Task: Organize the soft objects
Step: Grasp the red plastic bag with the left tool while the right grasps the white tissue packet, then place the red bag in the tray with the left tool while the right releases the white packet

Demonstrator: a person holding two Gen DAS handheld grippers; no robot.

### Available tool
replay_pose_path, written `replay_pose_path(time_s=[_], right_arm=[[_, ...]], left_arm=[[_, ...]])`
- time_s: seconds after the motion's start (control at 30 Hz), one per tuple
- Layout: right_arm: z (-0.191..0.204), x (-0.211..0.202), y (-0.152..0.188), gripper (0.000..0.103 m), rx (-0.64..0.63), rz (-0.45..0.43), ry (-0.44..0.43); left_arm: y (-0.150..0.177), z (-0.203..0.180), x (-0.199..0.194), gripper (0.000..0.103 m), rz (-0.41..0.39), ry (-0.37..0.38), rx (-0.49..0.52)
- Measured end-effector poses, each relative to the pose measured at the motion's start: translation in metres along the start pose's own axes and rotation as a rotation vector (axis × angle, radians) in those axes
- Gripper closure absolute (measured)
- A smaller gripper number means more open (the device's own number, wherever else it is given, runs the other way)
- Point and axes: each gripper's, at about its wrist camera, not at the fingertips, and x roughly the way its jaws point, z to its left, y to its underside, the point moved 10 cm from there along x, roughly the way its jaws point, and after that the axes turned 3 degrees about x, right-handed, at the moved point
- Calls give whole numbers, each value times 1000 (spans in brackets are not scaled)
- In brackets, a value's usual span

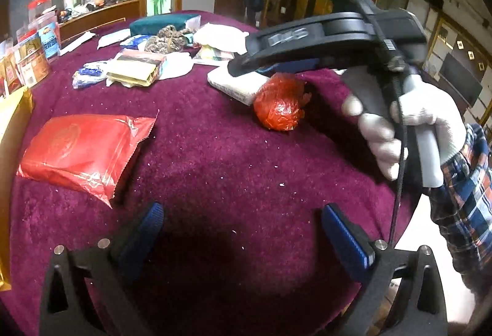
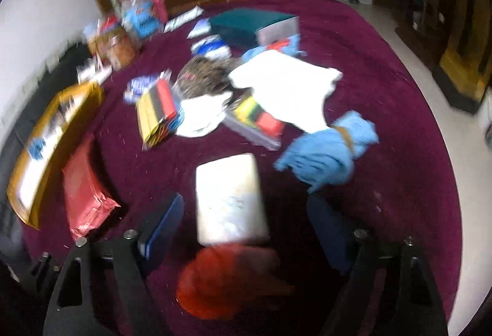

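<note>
I had both grippers over the purple cloth (image 1: pixel 215 151), and I took the red crinkled bundle (image 1: pixel 281 103) as my landmark. The right gripper (image 2: pixel 246 222) hung above it with its jaws spread wide and nothing between them; in its own blurred view the bundle (image 2: pixel 227 283) sat low between the fingers, and the white packet (image 2: pixel 230 197) lay just beyond it, touching or nearly so. I judged that I had the gripper poised there to come down on the bundle, since it was the nearest loose soft thing.

The left gripper (image 1: pixel 243 231) was also wide open and empty, hovering over bare cloth on the near side of the bundle, well apart from it. I kept it there, I think, to stay out of the right hand's (image 1: pixel 409 126) way.

Left of the bundle lay the red flat pouch (image 1: pixel 83 151), alone. Beyond the bundle sat the main heap: a yellow packet (image 1: pixel 135 68), white cloth (image 1: pixel 220 34) and a dark green box (image 1: pixel 163 22). A blue rag (image 2: pixel 329 151) lay beyond and to the right of the bundle, separate from the heap.
</note>
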Motion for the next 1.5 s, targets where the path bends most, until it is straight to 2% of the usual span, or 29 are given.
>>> replay_pose_path(time_s=[0.03,0.1,0.17,0.23,0.33,0.43,0.57,0.63,0.7,0.73,0.77,0.87,0.93,1.07,1.17,1.23,1.37,1.5], right_arm=[[5,4,-2,28,-30,7,27],[14,15,0,59,-77,43,48],[15,20,0,60,-79,50,56],[12,14,0,61,-50,36,23],[-1,-14,-7,61,65,-44,-106],[-25,-44,-13,61,158,-123,-165],[-57,-71,-13,61,225,-183,-168],[-68,-77,-12,61,250,-190,-159],[-76,-79,-8,61,270,-188,-160],[-79,-80,-5,61,279,-185,-155],[-81,-79,-4,61,282,-182,-151],[-83,-79,2,61,285,-174,-142],[-78,-80,3,61,274,-167,-141],[-47,-77,-1,61,230,-151,-176],[-1,-72,-8,61,165,-135,-222],[34,-68,-13,61,110,-120,-249],[115,-58,-20,61,-3,-80,-314],[191,-51,-22,61,-113,-48,-357]], left_arm=[[0,0,-1,1,-12,-2,-3],[1,0,-2,1,-26,-4,1],[1,-1,-2,1,-3,-6,1],[2,-3,-3,1,53,13,0],[-9,-1,-11,1,39,37,-8],[-23,2,-12,1,24,14,10],[-49,-5,4,1,33,58,-21],[-65,-16,16,2,19,77,5],[-75,-23,30,12,20,67,44],[-80,-26,40,31,29,60,57],[-85,-28,51,58,44,62,60],[-89,-31,79,60,115,83,53],[-91,-32,78,60,97,78,61],[-89,-19,56,60,61,129,-23],[-87,7,15,60,2,164,-110],[-86,30,-13,60,-37,153,-151],[-69,111,-81,59,-118,51,-255],[-28,211,-124,59,-122,-132,-389]])
